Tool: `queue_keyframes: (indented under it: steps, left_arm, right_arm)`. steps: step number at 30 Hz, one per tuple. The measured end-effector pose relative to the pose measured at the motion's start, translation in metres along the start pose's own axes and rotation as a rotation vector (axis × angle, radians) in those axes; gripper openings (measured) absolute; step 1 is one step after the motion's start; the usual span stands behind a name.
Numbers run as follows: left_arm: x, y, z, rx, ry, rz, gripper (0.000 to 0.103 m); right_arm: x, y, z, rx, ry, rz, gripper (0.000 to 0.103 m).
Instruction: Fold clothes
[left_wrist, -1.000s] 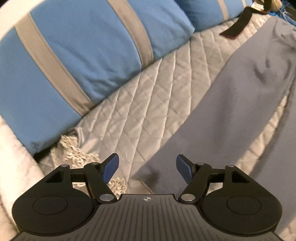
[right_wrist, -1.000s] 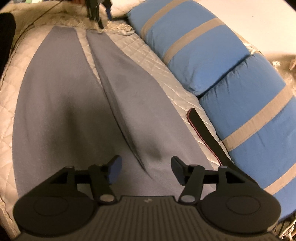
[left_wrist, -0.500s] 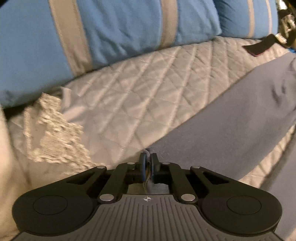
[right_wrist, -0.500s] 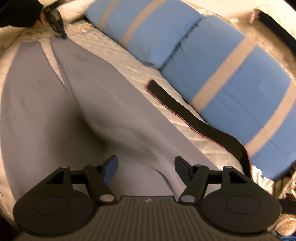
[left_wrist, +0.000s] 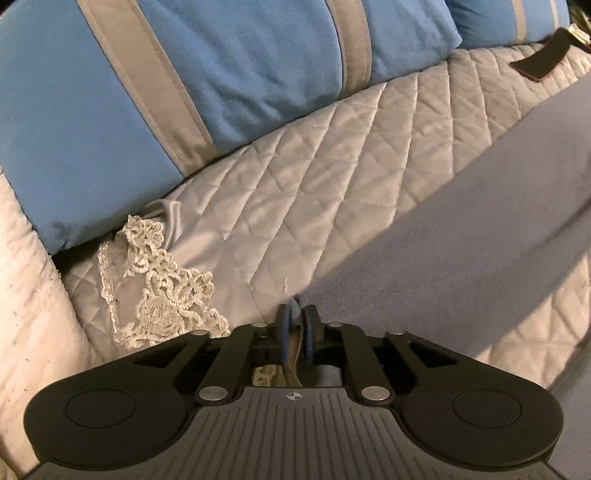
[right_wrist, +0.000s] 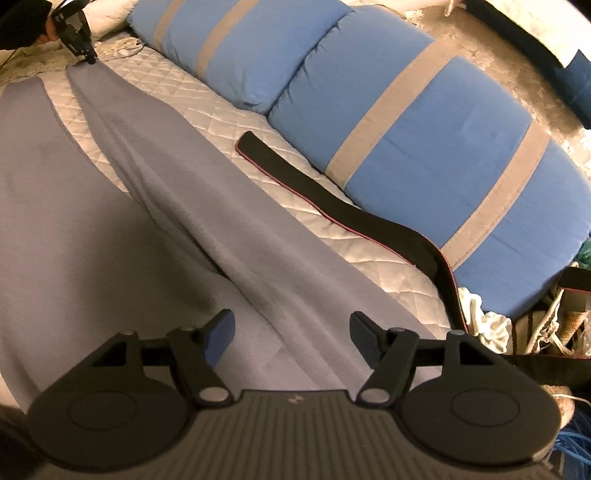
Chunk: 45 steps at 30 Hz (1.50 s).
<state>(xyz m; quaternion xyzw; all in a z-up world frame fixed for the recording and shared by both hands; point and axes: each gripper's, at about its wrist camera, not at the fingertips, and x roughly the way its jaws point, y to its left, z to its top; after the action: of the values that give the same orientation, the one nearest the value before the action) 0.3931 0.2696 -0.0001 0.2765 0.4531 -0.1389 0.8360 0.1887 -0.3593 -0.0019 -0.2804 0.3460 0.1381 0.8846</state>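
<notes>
a pair of grey-blue trousers (right_wrist: 192, 206) lies spread along the quilted bed cover (left_wrist: 332, 177), legs apart, beside the blue striped pillows (right_wrist: 424, 147); the left gripper (left_wrist: 296, 325), open a second ago, has now clenched on a leg hem near the cover's lace-trimmed corner (left_wrist: 162, 295), suggesting a fold is being set up; the right gripper (right_wrist: 291, 330) hangs released over the waist end; the waistband is hidden behind it, and a dark strap (right_wrist: 332, 199) runs out of sight.

Quick count: 2 blue pillows (right_wrist: 251, 51) (right_wrist: 424, 155), 1 pair of grey trousers (right_wrist: 155, 206), 1 black strap (right_wrist: 332, 199), 1 quilted bed cover (left_wrist: 332, 177), 2 tongs (left_wrist: 296, 328) (right_wrist: 291, 338).
</notes>
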Motion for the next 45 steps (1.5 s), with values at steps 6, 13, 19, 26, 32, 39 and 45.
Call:
queue_keyframes:
  steps: [6, 13, 19, 26, 32, 39, 45]
  left_arm:
    - [-0.025, 0.015, 0.007, -0.086, -0.069, -0.082, 0.055]
    - [-0.006, -0.008, 0.012, -0.004, -0.035, -0.140, 0.055]
    - [0.025, -0.018, 0.016, -0.012, -0.022, -0.182, 0.055]
    - [0.035, -0.021, 0.010, -0.040, -0.039, -0.253, 0.012]
    - [0.035, -0.029, 0.011, -0.048, -0.047, -0.216, 0.008]
    - [0.037, -0.029, 0.009, -0.093, -0.057, -0.205, 0.008]
    - [0.038, -0.030, 0.010, -0.102, -0.064, -0.195, 0.007]
  right_arm:
    - [-0.001, -0.021, -0.005, 0.035, 0.011, 0.034, 0.080]
    - [0.004, -0.070, -0.012, 0.105, 0.039, 0.079, 0.081]
    - [0.008, -0.109, -0.020, 0.173, 0.056, 0.095, 0.082]
    - [0.016, -0.146, -0.034, 0.271, 0.045, 0.052, 0.082]
    - [0.039, -0.173, -0.050, 0.339, 0.053, -0.015, 0.082]
    - [0.082, -0.201, -0.065, 0.404, 0.072, -0.045, 0.081]
    - [0.126, -0.217, -0.070, 0.417, 0.108, -0.040, 0.076]
